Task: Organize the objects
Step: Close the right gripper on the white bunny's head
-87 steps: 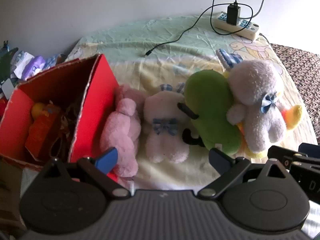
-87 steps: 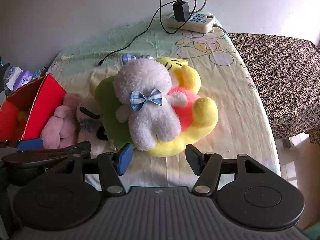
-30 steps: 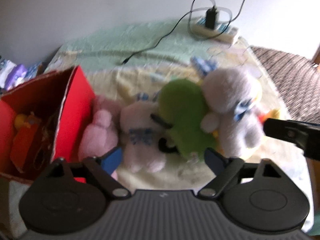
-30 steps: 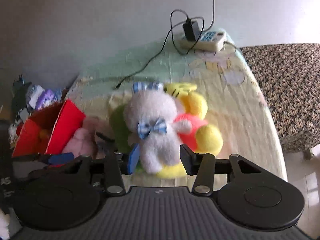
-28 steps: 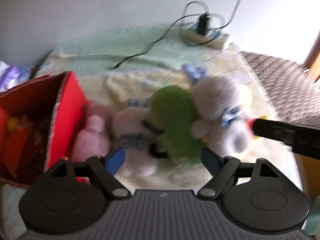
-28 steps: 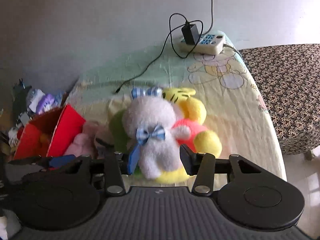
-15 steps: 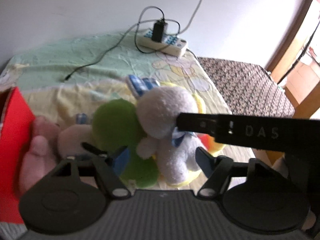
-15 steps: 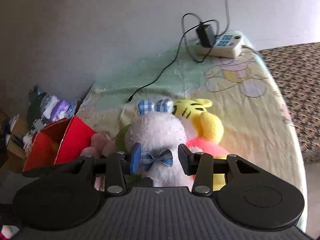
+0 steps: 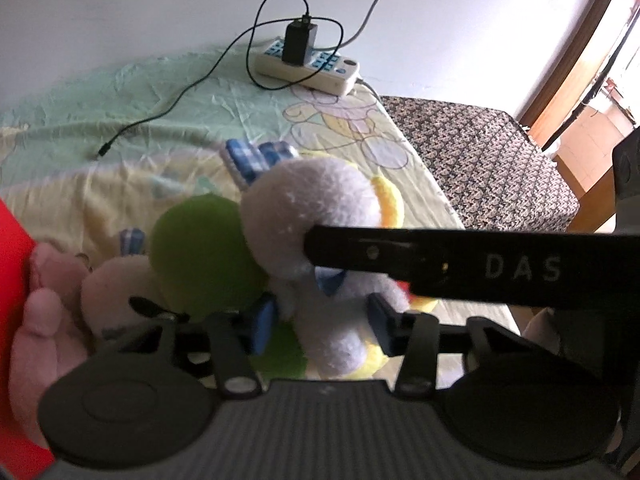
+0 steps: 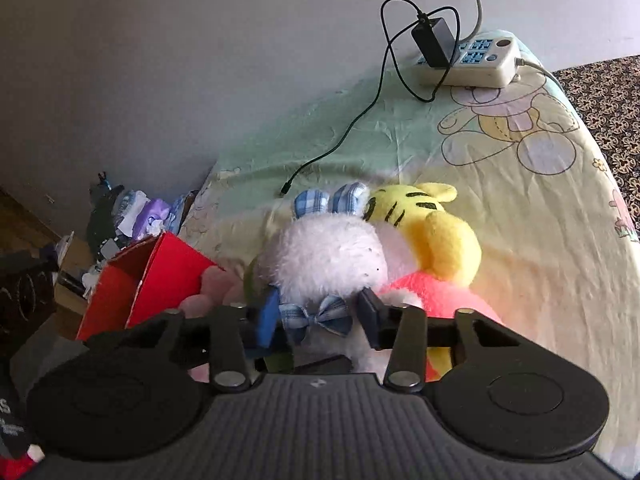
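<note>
I am in the step of taking hold of the white plush rabbit [image 9: 320, 236], which is lying on top of the pile of soft toys on the bed [image 10: 520, 208], leaning on the green plush [image 9: 200, 248] and on the yellow tiger plush [image 10: 436, 236]. My left hand-held gripper [image 9: 320, 322] is clenched on the lower body of the rabbit; its blue pad and dark pad are pressing into the fur from both sides. My right hand-held gripper [image 10: 318, 320] is closing at this moment around the neck of the same rabbit, with the checked bow [image 10: 316, 318] between its jaws; the pads are very near the fur, but I cannot tell if they are already pressing it. In the left wrist view this right hand-held gripper is crossing in front of the rabbit's head as a long black bar. The red box [image 10: 148, 276] is standing open at the left, just beside the pink plush [image 9: 44, 336], and I judge it is the place where the toys are going. The next move, I think, is asking me to finish the right grip, then lift the rabbit straight up with both hands together, so that the tiger and the green plush are not dragged along, and carry it over the pink plush toward the box.
</note>
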